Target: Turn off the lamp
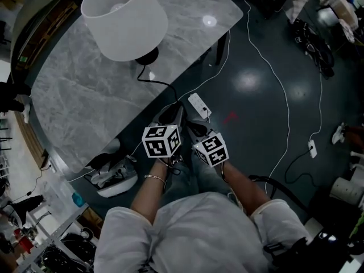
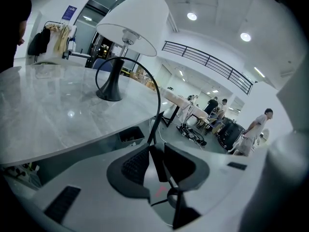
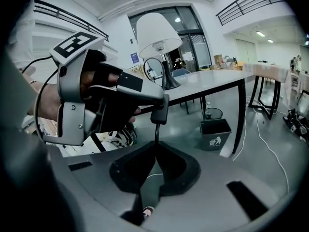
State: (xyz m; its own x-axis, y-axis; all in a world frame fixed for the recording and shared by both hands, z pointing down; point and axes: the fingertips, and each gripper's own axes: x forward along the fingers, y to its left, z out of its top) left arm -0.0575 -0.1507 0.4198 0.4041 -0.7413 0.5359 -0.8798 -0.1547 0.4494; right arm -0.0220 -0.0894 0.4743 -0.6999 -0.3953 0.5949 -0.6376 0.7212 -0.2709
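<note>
Your left gripper (image 2: 158, 161) pinches the cord switch (image 3: 160, 112) at centre frame, your right gripper (image 3: 155, 149) clamps the cord (image 3: 156, 132) just below, and the lamp (image 1: 125, 19) stands upper left on the table (image 1: 74, 95), so only the click seems left.

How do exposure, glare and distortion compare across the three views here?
Head view: dim overall, with ceiling-light glare spots on the floor and the marble table. Left gripper view: bright, strong fisheye bending, dark corners, lamp shade crisp. Right gripper view: same fisheye and black vignette, evenly lit.
</note>
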